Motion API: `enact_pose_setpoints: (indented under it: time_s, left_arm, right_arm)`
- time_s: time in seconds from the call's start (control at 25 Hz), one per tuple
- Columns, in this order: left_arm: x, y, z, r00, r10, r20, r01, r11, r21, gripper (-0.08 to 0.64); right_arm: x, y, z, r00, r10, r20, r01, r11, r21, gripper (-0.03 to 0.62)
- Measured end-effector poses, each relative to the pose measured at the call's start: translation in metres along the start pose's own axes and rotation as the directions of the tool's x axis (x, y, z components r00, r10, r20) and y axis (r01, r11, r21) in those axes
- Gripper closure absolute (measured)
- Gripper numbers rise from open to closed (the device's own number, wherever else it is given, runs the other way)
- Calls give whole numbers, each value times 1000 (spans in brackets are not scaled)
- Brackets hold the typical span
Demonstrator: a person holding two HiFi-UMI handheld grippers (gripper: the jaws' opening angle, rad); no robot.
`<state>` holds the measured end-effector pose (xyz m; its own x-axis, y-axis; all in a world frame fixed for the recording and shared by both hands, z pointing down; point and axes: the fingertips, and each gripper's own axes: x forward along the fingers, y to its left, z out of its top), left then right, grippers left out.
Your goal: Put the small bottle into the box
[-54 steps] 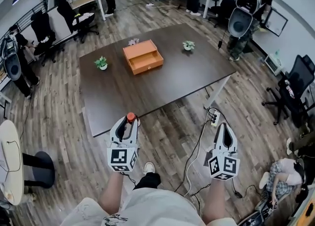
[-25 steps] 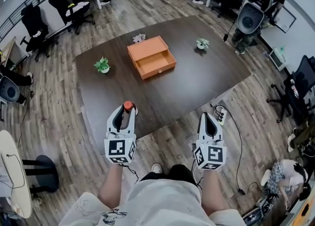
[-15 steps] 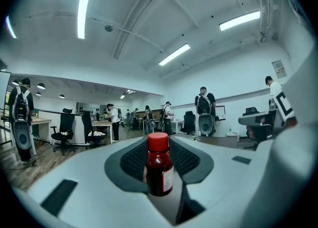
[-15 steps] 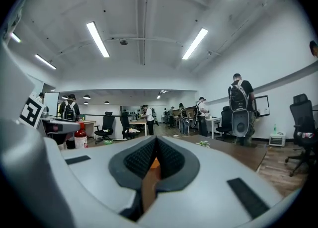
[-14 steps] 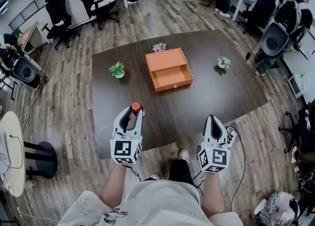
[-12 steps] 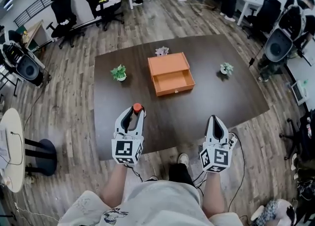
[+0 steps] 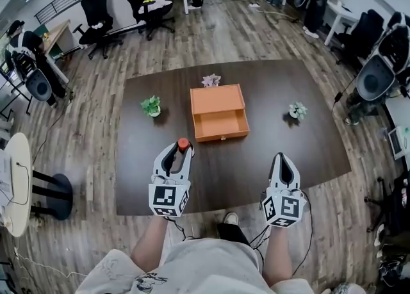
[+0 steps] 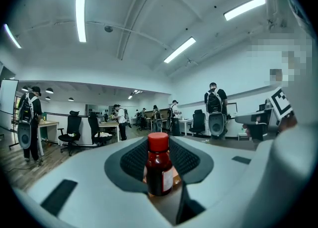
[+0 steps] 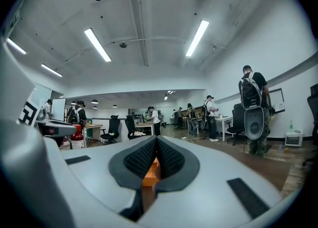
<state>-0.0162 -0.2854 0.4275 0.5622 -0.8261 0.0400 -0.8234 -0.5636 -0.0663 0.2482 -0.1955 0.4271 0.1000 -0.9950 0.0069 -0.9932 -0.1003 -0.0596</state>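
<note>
You held the small bottle upright, red cap up, clamped in your left gripper. Your right gripper had its jaws pressed together.

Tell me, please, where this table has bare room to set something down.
The table is bare between the box and the right plant, and along the near edge in front of the box. The gap between the left plant and the box is narrower. Tightest is behind the box, by the flower.
</note>
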Motion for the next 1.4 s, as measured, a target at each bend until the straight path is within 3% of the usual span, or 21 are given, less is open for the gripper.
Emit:
enact_pose_setpoints:
  time_s: [0.68, 1.0, 1.4]
  left_arm:
    - [73, -68, 13, 999, -45, -4, 45, 999, 20, 430]
    - [90, -88, 13, 1000, -7, -21, 8, 1000, 27, 430]
    - [103, -64, -3, 997, 66, -37, -66, 998, 8, 430]
  right_arm:
    - [17, -86, -4, 1000, -23, -16, 24, 1000, 19, 591]
    - [34, -135, -6, 1000, -23, -19, 24, 999, 36, 591]
    - [76, -124, -20, 998, 48, -41, -47, 998, 33, 591]
